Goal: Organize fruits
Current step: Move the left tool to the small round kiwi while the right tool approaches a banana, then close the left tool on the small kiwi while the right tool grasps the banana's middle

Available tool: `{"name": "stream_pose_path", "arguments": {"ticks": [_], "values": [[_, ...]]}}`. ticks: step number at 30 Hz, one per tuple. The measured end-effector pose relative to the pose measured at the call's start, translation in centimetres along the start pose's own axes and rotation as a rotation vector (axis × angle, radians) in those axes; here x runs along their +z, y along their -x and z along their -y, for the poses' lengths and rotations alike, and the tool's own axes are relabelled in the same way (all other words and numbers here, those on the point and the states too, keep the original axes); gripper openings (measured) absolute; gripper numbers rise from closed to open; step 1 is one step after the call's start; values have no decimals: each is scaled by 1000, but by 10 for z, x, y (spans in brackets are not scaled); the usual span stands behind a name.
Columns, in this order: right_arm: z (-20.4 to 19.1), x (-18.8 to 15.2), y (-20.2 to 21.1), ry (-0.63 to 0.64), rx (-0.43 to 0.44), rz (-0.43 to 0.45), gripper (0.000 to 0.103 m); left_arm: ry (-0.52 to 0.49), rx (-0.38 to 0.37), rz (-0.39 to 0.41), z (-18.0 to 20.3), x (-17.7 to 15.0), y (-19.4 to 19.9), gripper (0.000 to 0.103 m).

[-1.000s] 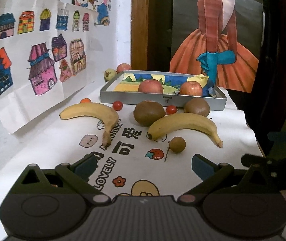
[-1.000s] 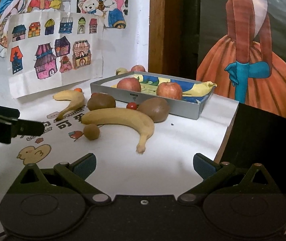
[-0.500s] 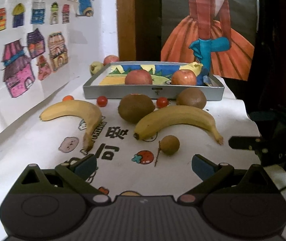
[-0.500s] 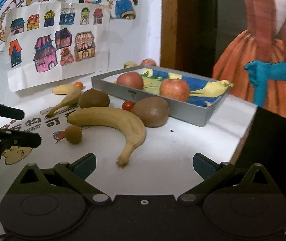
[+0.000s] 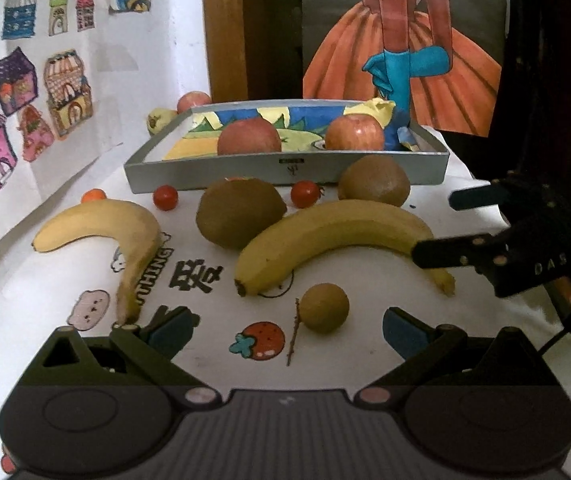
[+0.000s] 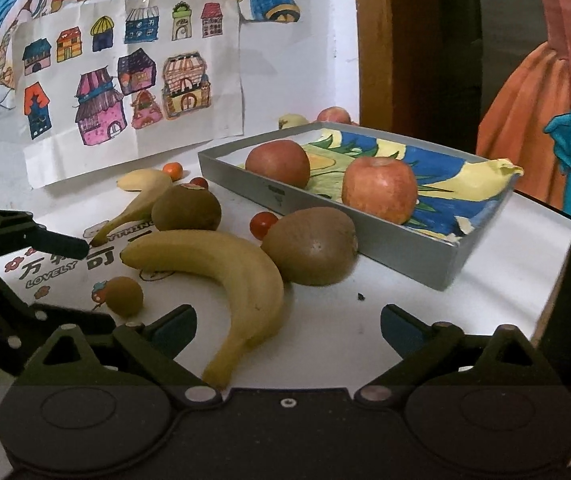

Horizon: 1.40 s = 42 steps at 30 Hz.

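Note:
A grey tray [image 5: 285, 166] at the back holds two red apples [image 5: 249, 136] [image 5: 355, 132]. In front of it on the printed cloth lie two bananas [image 5: 117, 232] [image 5: 337, 236], two kiwis [image 5: 241, 218] [image 5: 374, 180], cherry tomatoes [image 5: 165, 197] and a small round brown fruit [image 5: 324, 308]. My left gripper [image 5: 287, 328] is open and low over the cloth, with the brown fruit just ahead between its fingers. My right gripper [image 6: 289, 326] is open, and the stem end of the nearer banana [image 6: 245, 280] lies between its fingers. It also shows in the left wrist view [image 5: 433, 228], beside that banana's tip.
Behind the tray sit another apple [image 5: 193, 100] and a pale green fruit [image 5: 159, 118]. Drawings of houses [image 6: 133, 92] hang on the white wall to the left. The table edge [image 6: 557, 280] drops off on the right, next to the tray. A small orange fruit [image 5: 93, 195] lies by the wall.
Both grippers have moved forward and lower toward the fruit. The right one has closed in on the nearer banana's stem end. Both stay open and no fruit has moved.

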State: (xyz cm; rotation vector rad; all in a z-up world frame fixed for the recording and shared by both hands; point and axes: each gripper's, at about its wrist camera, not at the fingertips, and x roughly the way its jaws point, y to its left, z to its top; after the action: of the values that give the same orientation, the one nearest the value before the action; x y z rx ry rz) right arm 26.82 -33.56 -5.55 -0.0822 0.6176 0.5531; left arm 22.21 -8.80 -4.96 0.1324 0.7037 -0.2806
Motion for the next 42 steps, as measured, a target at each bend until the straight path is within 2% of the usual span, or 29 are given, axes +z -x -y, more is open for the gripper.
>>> {"name": "stream_pose_path", "arguments": {"ticks": [7,14,19,22,23,26,30,36,40,42], "values": [[5,3,-9,-8,20,-9,91,22,-14,7,-2,1,-7,99],[4,6,-15,-7,41,-12,80,13,-51,7,1,2,-10,83],[1,7,-19,-1,57,-19,72,13,-56,13,2,3,-9,76],[0,7,-20,-3,56,-19,67,27,-50,20,-1,3,-7,61],[0,7,-20,-4,56,-18,67,33,-58,20,-2,3,-7,53],[-2,7,-20,-5,58,-17,65,42,-71,23,-2,3,-5,48],[-5,7,-20,2,59,-19,63,28,-81,20,3,2,-6,33],[-11,6,-19,20,21,-24,51,47,-73,14,5,2,-2,32],[-19,5,-15,28,14,-28,35,82,-49,6,-1,1,3,32],[-22,3,-12,29,1,-29,35,102,-33,4,-4,0,7,32]]}}
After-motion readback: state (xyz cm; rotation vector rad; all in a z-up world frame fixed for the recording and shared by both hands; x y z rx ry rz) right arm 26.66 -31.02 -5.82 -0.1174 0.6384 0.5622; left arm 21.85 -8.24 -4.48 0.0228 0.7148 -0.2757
